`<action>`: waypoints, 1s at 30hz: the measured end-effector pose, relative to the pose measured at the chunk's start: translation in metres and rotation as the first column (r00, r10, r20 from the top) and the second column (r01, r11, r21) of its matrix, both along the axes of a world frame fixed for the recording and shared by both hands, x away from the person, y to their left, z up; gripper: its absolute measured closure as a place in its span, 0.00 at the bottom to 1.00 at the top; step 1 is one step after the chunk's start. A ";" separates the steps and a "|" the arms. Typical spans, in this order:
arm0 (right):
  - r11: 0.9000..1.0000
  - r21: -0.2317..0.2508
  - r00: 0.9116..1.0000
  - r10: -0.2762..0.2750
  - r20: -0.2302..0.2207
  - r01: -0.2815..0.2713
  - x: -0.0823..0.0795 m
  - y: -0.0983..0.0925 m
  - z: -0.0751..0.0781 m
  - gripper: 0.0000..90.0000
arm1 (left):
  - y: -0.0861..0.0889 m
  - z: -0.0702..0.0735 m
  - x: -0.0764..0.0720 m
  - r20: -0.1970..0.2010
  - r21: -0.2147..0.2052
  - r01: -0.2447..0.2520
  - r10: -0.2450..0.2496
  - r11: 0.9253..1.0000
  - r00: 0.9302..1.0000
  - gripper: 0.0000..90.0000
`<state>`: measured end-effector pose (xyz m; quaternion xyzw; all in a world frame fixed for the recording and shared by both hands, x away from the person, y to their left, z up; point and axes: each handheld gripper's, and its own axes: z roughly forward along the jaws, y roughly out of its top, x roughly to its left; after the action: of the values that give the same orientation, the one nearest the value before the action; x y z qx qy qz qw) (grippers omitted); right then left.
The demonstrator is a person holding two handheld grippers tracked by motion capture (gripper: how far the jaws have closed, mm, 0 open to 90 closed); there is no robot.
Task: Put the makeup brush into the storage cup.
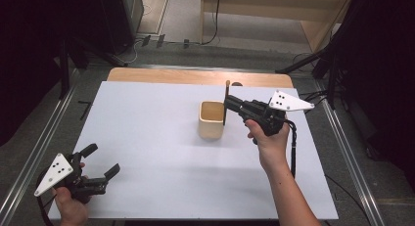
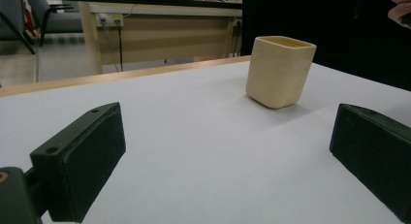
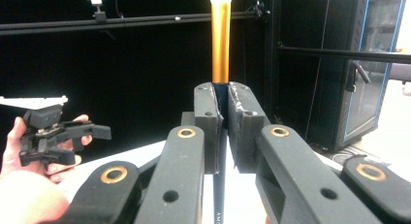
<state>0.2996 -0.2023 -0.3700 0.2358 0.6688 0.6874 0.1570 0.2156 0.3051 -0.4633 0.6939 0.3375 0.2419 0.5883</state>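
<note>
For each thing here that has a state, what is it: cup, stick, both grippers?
cup: upright on the white table, open top, nothing seen inside.
brush-like stick: held upright, clamped between the right gripper's jaws, lower end at the cup's rim; whether it touches the cup cannot be told.
right gripper: shut on the stick, lifted off the table.
left gripper: open, jaws wide apart and holding nothing, near the table's front left corner.

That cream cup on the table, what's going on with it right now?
A person works two sets of tongs over a white table. The right tongs are shut on a thin upright stick, held over the cream cup, its lower end at the cup's opening. The left tongs sit open near the table's front left corner, holding nothing.
</note>
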 end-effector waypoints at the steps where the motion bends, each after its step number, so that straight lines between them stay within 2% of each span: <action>1: 1.000 0.004 1.000 -0.001 -0.001 0.001 0.001 0.000 -0.001 0.94 | 0.000 0.000 0.000 0.000 0.000 0.000 0.000 1.000 1.000 0.00; 30: 0.998 0.003 0.998 -0.060 -0.031 0.060 0.033 0.002 -0.024 0.94 | 0.001 0.000 0.000 0.001 0.001 0.000 0.000 1.000 1.000 0.00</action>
<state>0.3328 -0.2006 -0.3944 0.2665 0.6624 0.6800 0.1667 0.2158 0.3062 -0.4632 0.6940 0.3373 0.2424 0.5880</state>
